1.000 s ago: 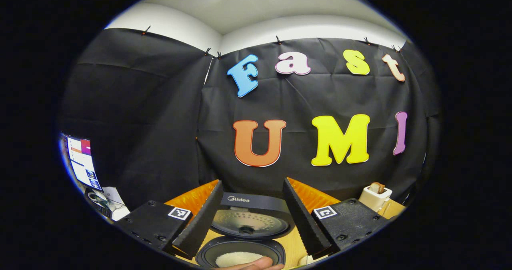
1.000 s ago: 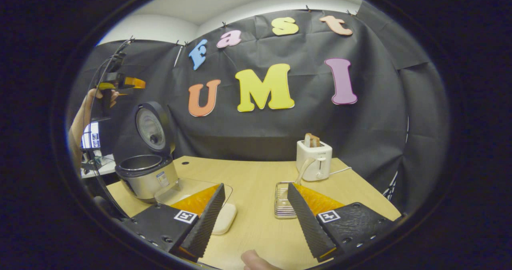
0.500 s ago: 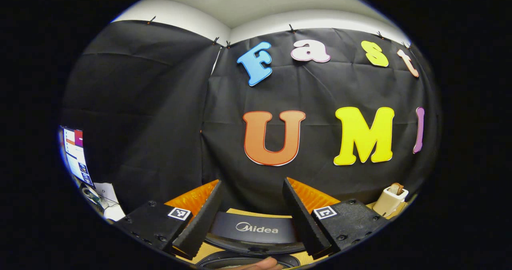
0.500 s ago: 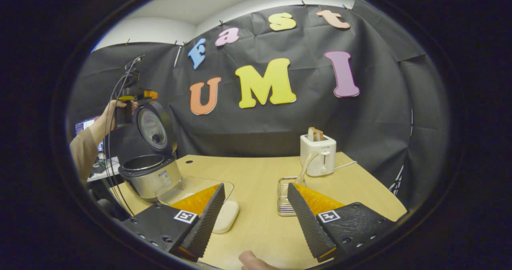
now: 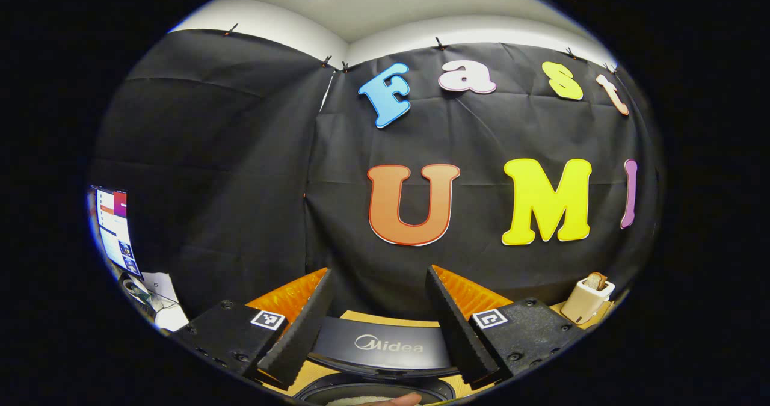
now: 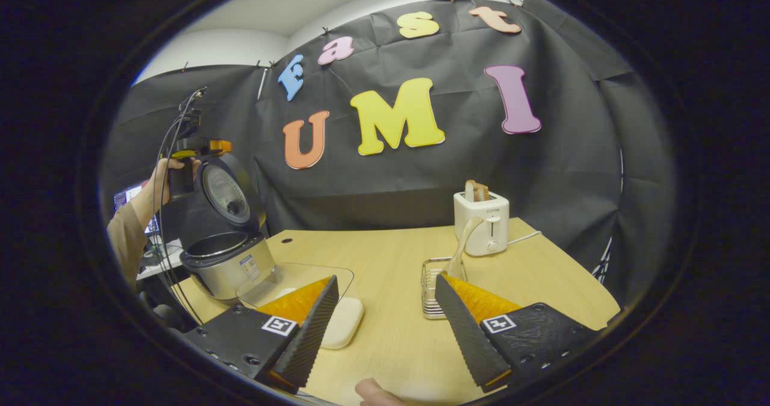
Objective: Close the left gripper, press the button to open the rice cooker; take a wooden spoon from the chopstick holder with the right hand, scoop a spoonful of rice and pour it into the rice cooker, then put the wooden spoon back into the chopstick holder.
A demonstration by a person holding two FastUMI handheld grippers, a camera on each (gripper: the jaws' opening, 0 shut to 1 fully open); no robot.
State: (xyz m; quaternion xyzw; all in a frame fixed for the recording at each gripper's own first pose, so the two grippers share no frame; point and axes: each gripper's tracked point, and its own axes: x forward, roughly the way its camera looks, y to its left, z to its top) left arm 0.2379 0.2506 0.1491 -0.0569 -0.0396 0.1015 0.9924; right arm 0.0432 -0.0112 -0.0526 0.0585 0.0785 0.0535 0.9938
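Note:
The silver rice cooker (image 6: pixel 228 264) stands at the table's left end with its lid (image 6: pixel 225 192) raised upright. A hand holds my left gripper (image 6: pixel 195 149) just behind the lid's top edge. From that gripper's own view its fingers (image 5: pixel 301 334) stand apart, open and empty (image 5: pixel 376 325), over the dark lid (image 5: pixel 385 343) and the pot rim (image 5: pixel 373 389). My right gripper (image 6: pixel 391 325) hangs open and empty above the table's near side. Beyond its right finger stands the wire chopstick holder (image 6: pixel 432 279) with a pale wooden spoon (image 6: pixel 466 243) leaning in it.
A clear glass dish (image 6: pixel 301 276) lies in front of the cooker, and a white oblong object (image 6: pixel 343 323) sits beside it. A white toaster (image 6: pixel 484 222) with bread stands at the back right, its cord trailing right. A monitor (image 5: pixel 114 231) glows off the table's left end.
The left gripper has come down from high above the cooker to just behind the raised lid's top. The right gripper has shifted only slightly; both stay open.

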